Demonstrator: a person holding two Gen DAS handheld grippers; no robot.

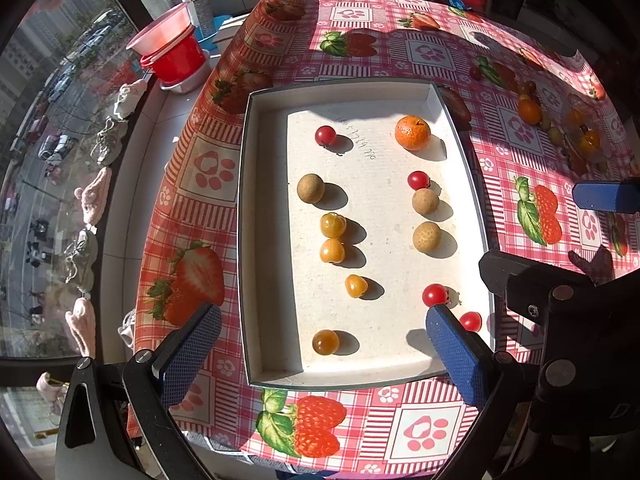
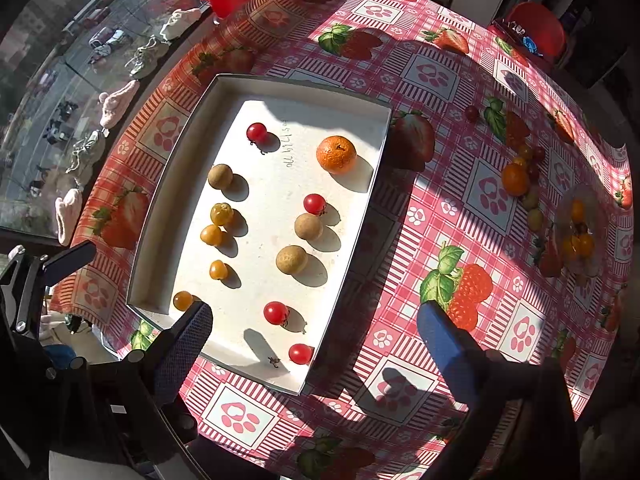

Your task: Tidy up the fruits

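Outside the window at far left lie small shoes (image 1: 108,140) on the sill, with a red bucket (image 1: 176,60) under a pink bowl (image 1: 160,34) farther along. The left gripper (image 1: 324,344) hovers over the near end of the white tray (image 1: 264,240), its blue fingers wide apart and holding nothing. In the tray's left column sit a cherry tomato (image 1: 325,135), a longan (image 1: 310,188) and four golden berries (image 1: 333,225), the middle two touching. The right column holds a mandarin (image 1: 413,132) at the far end, then a tomato touching a longan (image 1: 425,201), another longan (image 1: 427,236), and two more tomatoes (image 1: 434,295) near the front corner. The right gripper (image 2: 316,328) hangs above the tray's near right edge, fingers spread and empty; one finger (image 2: 188,340) is over the tray, the other (image 2: 444,344) over the strawberry-print cloth (image 2: 400,240). Farther right on the cloth, well apart from the tray, lies a loose cluster of fruit (image 2: 516,178), and beside it a clear container (image 2: 580,232) with orange fruit inside. A red chair (image 2: 536,28) stands beyond the table.
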